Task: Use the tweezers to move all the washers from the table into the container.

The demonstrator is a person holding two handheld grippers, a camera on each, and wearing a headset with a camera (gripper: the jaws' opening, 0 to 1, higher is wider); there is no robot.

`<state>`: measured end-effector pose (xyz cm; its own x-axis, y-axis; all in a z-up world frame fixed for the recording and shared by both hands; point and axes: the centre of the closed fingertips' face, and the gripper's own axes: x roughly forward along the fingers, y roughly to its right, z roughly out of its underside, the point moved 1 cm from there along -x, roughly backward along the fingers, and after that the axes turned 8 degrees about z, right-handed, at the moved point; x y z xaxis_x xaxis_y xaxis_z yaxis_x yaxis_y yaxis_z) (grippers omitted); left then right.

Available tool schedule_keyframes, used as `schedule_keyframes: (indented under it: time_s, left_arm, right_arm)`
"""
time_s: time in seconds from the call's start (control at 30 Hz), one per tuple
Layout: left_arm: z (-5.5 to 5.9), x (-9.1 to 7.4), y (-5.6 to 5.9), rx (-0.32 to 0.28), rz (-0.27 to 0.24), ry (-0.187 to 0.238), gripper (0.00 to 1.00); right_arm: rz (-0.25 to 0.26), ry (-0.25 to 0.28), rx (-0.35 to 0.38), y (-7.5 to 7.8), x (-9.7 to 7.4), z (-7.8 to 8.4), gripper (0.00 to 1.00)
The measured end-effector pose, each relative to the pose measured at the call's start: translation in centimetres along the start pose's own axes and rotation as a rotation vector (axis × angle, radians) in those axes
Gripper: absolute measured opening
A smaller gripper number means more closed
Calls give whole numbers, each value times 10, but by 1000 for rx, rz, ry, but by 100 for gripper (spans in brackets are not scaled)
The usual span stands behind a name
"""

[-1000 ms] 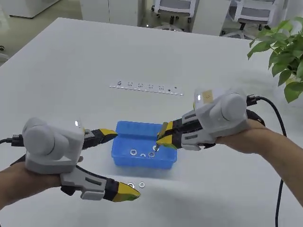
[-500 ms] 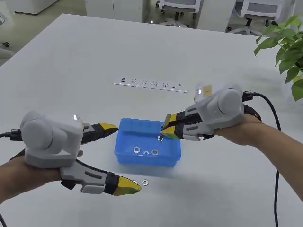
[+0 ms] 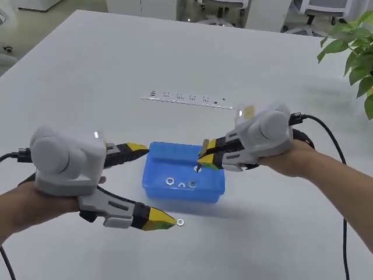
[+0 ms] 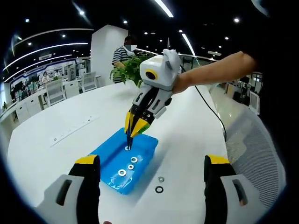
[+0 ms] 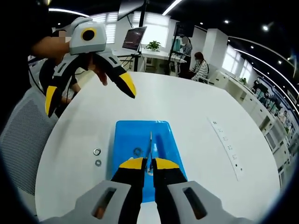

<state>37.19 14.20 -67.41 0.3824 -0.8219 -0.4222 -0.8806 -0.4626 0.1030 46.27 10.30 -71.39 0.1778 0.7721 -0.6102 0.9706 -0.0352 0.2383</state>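
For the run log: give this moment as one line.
right gripper shut on tweezers over container | left gripper open | two washers on table

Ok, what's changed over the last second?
The right gripper, shut on the tweezers, has raised their tip a little off the washers lying in the blue container. The left gripper, open, has edged so its lower jaw hides one of the two table washers in the head view. No grasp or release visible; container and washers stayed put.
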Motion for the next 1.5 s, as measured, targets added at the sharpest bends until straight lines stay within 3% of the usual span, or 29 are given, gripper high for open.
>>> schedule_keyframes:
  time_s: [0.4,0.8,1.23,1.5]
  left_arm:
    - [-6,12,-12,25,26,-10,91]
    - [-18,33,-28,93,51,-40,60]
    - [-22,60,-41,151,93,-92,29]
    - [-27,75,-43,195,114,-103,23]
  right_arm:
    - [-16,-21,24,-4,10,12,8]
    - [-29,-32,19,-5,14,19,8]
    - [-44,-29,0,-7,13,19,8]
    - [-51,-29,-19,-7,12,20,8]
